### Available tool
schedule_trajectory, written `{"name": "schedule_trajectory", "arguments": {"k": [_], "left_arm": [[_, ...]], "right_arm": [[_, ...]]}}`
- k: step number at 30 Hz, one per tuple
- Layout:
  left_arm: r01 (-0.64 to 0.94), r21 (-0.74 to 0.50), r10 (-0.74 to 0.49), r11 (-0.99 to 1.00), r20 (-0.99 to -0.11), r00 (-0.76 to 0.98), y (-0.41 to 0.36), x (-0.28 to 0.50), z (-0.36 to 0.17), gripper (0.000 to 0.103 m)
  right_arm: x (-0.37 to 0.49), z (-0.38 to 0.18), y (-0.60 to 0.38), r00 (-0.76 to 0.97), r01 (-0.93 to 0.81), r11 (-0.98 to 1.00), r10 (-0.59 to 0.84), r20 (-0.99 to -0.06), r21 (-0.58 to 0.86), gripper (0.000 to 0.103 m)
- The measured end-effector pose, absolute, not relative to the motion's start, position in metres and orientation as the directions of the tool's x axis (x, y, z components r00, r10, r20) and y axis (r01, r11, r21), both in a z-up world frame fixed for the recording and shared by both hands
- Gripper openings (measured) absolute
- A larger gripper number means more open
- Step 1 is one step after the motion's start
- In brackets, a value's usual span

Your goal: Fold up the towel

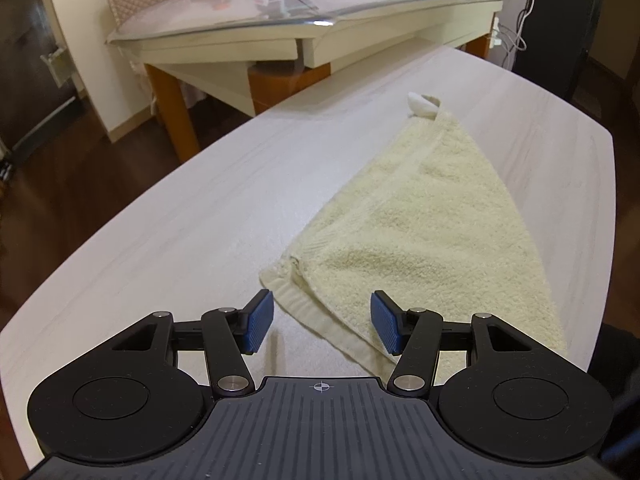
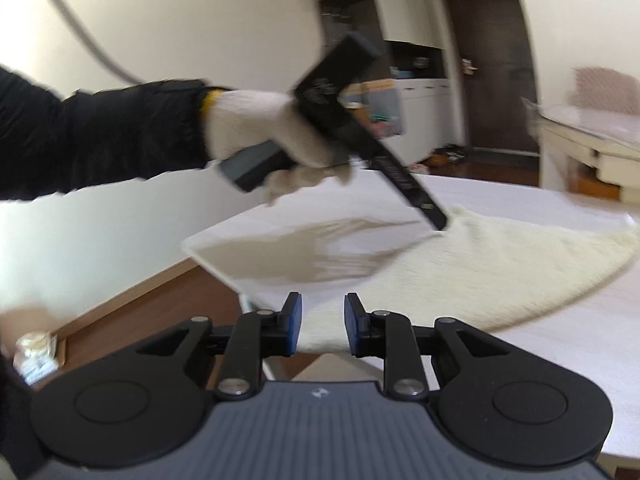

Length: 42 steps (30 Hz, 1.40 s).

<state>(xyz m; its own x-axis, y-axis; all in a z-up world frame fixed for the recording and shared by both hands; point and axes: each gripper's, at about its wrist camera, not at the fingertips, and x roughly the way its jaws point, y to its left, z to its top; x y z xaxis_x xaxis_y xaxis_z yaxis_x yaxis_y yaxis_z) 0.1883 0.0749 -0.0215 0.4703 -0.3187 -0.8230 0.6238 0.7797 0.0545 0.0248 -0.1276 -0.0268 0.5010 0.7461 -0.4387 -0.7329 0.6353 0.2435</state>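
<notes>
Left wrist view first: the towel (image 1: 432,232) lies on the tabletop (image 1: 200,220) folded into a triangle, one tip with its hanging loop (image 1: 422,106) pointing away, the near corner right below the left hand-held gripper (image 1: 322,326). That gripper's jaws stand wide, blue pads (image 1: 258,320) apart, nothing between them, hovering over the layered corner where two hemmed edges overlap a little unevenly. Beyond the tabletop stands a second table (image 1: 280,36) with a glass top and clutter on it, well apart from the action.

Over to the right wrist view, and it's blurred. The right hand-held gripper (image 2: 322,326) shows a narrow gap between its jaws, and a corner of towel (image 2: 460,268) seems to sit right in that gap at the tabletop's edge; I cannot tell if the pads are actually clamped on the cloth or just framing it. Across the way, a white-gloved hand (image 2: 272,136) in a dark sleeve holds the left hand-held gripper (image 2: 438,224), its tip down at the towel's far corner.

So where does the task stand? One diagonal fold looks done; the cloth is a triangle, fairly flat, with a slight ridge running through it. Judging by both grippers posted at opposite corners, a second fold seems to be what's left, bringing one corner across to halve the triangle. The risk I see: those offset layers at the near corner may slip apart if only the top layer gets pinched.
</notes>
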Motion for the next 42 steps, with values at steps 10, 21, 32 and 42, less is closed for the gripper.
{"name": "schedule_trajectory", "arguments": {"k": [10,21,32,42], "left_arm": [[0.608,0.039,-0.311,0.793,-0.832,0.459,0.077,0.192,-0.03,0.058],[0.587,0.03,-0.306,0.809,-0.831,0.464,0.079,0.192,-0.031,0.062],[0.582,0.044,-0.299,0.812,-0.825,0.479,0.08,0.191,-0.033,0.068],[0.551,0.035,-0.311,0.834,-0.796,0.52,0.082,0.194,-0.022,0.062]], "right_arm": [[0.063,-0.011,-0.169,0.758,-0.417,0.894,0.442,-0.478,0.166,0.043],[0.162,-0.013,-0.206,0.791,-0.28,0.959,0.211,-0.574,-0.034,0.048],[0.22,-0.036,-0.21,0.762,-0.294,0.945,0.139,-0.632,-0.146,0.046],[0.226,-0.042,-0.191,0.754,-0.328,0.925,0.134,-0.643,-0.192,0.048]]}}
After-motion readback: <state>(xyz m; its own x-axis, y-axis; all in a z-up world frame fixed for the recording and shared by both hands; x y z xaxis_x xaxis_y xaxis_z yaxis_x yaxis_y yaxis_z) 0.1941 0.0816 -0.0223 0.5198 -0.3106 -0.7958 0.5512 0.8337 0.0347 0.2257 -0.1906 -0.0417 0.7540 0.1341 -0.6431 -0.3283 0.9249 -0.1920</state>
